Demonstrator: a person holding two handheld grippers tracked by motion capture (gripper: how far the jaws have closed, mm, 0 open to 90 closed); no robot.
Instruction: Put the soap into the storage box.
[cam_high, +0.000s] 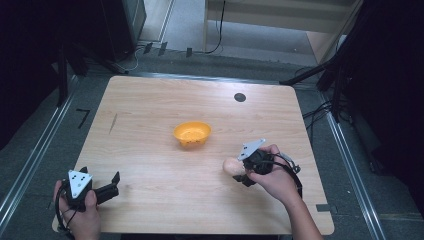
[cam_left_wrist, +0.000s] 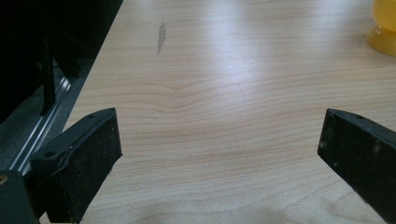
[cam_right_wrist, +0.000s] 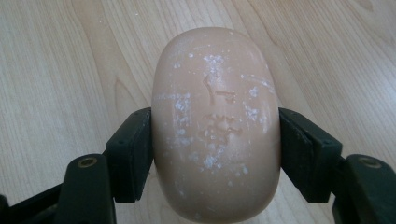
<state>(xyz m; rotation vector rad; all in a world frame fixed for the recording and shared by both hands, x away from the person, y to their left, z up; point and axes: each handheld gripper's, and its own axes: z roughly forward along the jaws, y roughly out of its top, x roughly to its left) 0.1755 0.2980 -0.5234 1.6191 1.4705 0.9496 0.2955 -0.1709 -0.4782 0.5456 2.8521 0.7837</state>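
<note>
A peach-coloured oval bar of soap (cam_right_wrist: 215, 126) with white flecks sits between the jaws of my right gripper (cam_right_wrist: 215, 154), which is shut on its two sides just above the wood. From above, the soap (cam_high: 231, 166) pokes out left of the right gripper (cam_high: 243, 176), right of the table's centre. An orange bowl (cam_high: 192, 133) stands at the middle of the table, up and left of the soap; its base (cam_left_wrist: 384, 32) shows at the far right. My left gripper (cam_high: 116, 181) rests open near the front left corner, jaws wide apart (cam_left_wrist: 219, 154) over bare wood.
The wooden table (cam_high: 150, 105) has a dark round grommet (cam_high: 240, 97) near its back edge and a small grey smear (cam_left_wrist: 161, 37) at the left. Metal rails and dark stands flank both sides; cables lie on the floor behind.
</note>
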